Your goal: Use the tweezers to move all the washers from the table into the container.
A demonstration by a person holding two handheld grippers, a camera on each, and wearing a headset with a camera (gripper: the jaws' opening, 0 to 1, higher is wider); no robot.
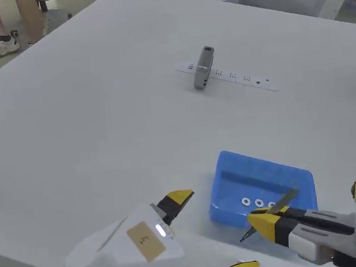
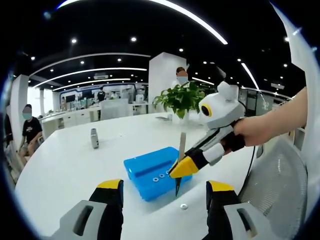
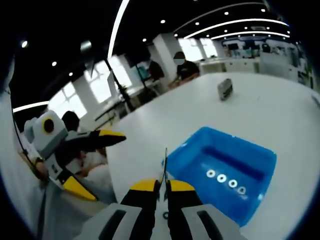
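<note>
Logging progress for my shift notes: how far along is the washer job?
Done: four washers lie in the container. In hand: the right tool is shut on the tweezers, tips down by the container's edge. Remaining: one washer on the table; left tool open, empty.

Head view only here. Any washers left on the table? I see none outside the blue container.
Observer: Yes. The left gripper view shows one loose washer on the table, just outside the container.
Operator: How many are in? I count three.
Observer: Four washers, lying in a row, per the right gripper view.
Operator: Tweezers near the loose one?
Observer: In the left gripper view the tweezers point down beside the container wall, with the tip close to that washer but apart from it.
</note>
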